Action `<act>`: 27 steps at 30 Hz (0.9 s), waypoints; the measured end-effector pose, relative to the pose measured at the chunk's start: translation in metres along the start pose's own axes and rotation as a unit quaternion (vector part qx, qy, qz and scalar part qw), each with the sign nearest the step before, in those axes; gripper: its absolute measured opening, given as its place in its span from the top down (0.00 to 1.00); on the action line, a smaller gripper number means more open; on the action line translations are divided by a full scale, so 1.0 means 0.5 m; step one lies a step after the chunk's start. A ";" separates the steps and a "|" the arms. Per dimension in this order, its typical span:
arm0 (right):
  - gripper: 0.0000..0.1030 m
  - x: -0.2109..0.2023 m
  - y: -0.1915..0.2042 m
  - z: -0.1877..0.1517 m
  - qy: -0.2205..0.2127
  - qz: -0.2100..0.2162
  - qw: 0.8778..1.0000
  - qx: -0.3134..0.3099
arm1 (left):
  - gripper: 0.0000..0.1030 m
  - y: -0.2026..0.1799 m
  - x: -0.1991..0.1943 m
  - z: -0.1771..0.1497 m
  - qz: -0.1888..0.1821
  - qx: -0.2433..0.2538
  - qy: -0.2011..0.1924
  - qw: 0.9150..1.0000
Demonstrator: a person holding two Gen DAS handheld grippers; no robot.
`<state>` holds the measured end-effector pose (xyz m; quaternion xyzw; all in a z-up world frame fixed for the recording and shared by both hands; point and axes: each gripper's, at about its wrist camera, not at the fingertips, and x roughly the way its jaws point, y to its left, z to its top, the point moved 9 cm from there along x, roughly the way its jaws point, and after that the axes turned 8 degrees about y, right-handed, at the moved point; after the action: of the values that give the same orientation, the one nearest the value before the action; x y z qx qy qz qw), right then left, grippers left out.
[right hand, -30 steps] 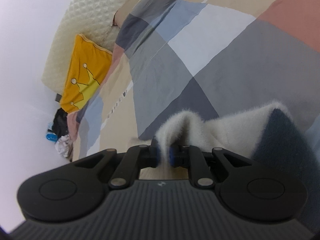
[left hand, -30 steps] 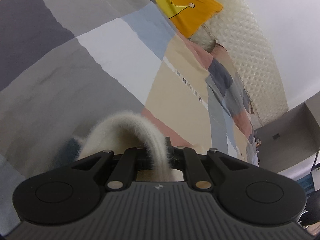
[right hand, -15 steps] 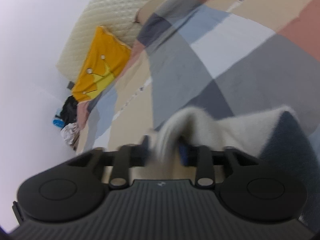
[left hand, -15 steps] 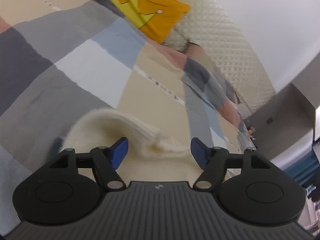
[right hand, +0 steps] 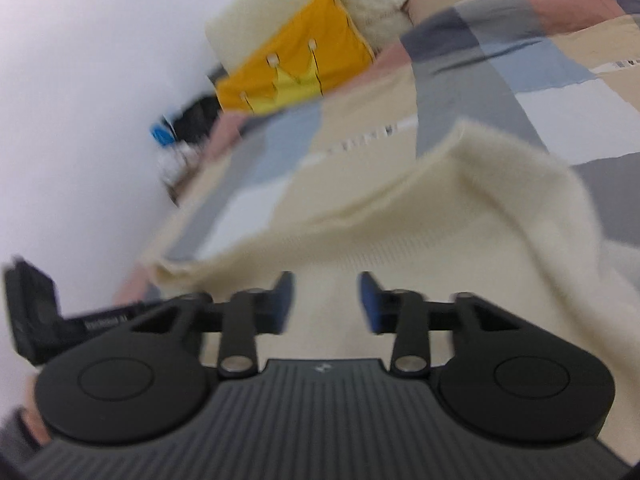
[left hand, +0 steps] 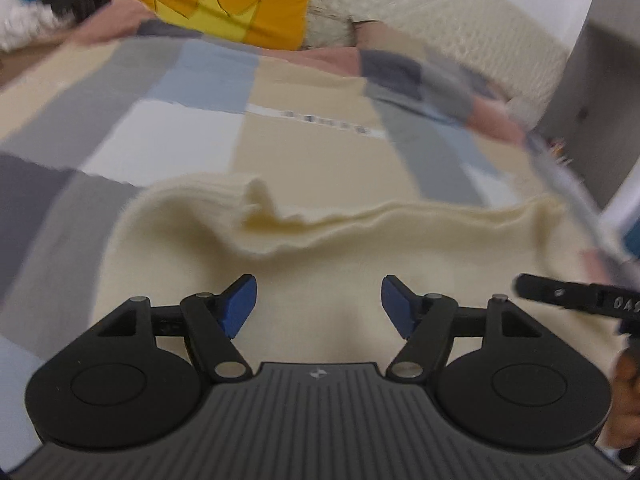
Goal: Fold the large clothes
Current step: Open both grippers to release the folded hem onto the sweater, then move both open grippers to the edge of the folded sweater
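A cream knit sweater [left hand: 328, 248] lies folded on the patchwork bedspread [left hand: 168, 92], its far edge rumpled at the left. My left gripper [left hand: 318, 304] is open and empty, hovering over the sweater's near part. The same sweater fills the lower middle of the right wrist view [right hand: 440, 216]. My right gripper [right hand: 325, 300] is open and empty above it, blue pads [right hand: 368, 304] apart. The other gripper's body shows at the right edge of the left wrist view [left hand: 580, 300] and the left edge of the right wrist view [right hand: 36, 316].
A yellow crown pillow [left hand: 224, 4] leans on the cream quilted headboard [left hand: 460, 28] at the bed's far end. Dark and blue items [right hand: 188, 120] lie beside the bed by the white wall. A grey cabinet [left hand: 600, 92] stands at the right.
Both grippers have let go of the sweater and opened: left first, then right. They have drawn back and up, and the sweater has dropped flat onto the bed.
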<state>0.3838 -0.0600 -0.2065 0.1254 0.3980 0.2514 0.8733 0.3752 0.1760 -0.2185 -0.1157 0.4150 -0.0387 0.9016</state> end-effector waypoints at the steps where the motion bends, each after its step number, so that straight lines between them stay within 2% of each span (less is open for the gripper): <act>1: 0.73 0.010 -0.007 -0.003 0.002 -0.017 1.000 -0.001 | 0.29 0.009 0.007 -0.002 0.013 -0.002 -0.002 1.000; 4: 0.74 0.020 -0.026 0.004 -0.001 -0.046 0.999 -0.006 | 0.30 0.036 0.019 0.001 0.032 -0.009 -0.015 0.999; 6: 0.74 0.014 -0.046 0.019 -0.018 -0.078 0.997 -0.020 | 0.30 0.052 0.024 0.006 0.041 -0.017 -0.023 0.999; 9: 0.74 0.003 -0.094 0.042 -0.044 -0.132 0.990 -0.023 | 0.30 0.074 0.030 0.016 0.062 -0.026 -0.033 0.997; 12: 0.78 0.009 -0.140 0.057 -0.049 -0.172 0.984 -0.023 | 0.30 0.086 0.038 0.033 0.083 -0.025 -0.040 0.995; 14: 0.79 0.020 -0.158 0.056 -0.045 -0.171 0.984 -0.015 | 0.30 0.097 0.048 0.035 0.093 -0.031 -0.032 0.995; 18: 0.79 0.047 -0.170 0.046 -0.023 -0.173 0.984 -0.018 | 0.30 0.109 0.078 0.026 0.087 -0.034 -0.004 0.996; 27: 0.79 0.041 -0.162 0.032 -0.022 -0.164 0.986 -0.019 | 0.30 0.098 0.063 0.017 0.097 -0.020 0.001 0.995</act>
<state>0.4348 -0.1175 -0.2430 0.0471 0.3889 0.1095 0.9135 0.4011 0.2198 -0.2482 -0.0923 0.4259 0.0574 0.8982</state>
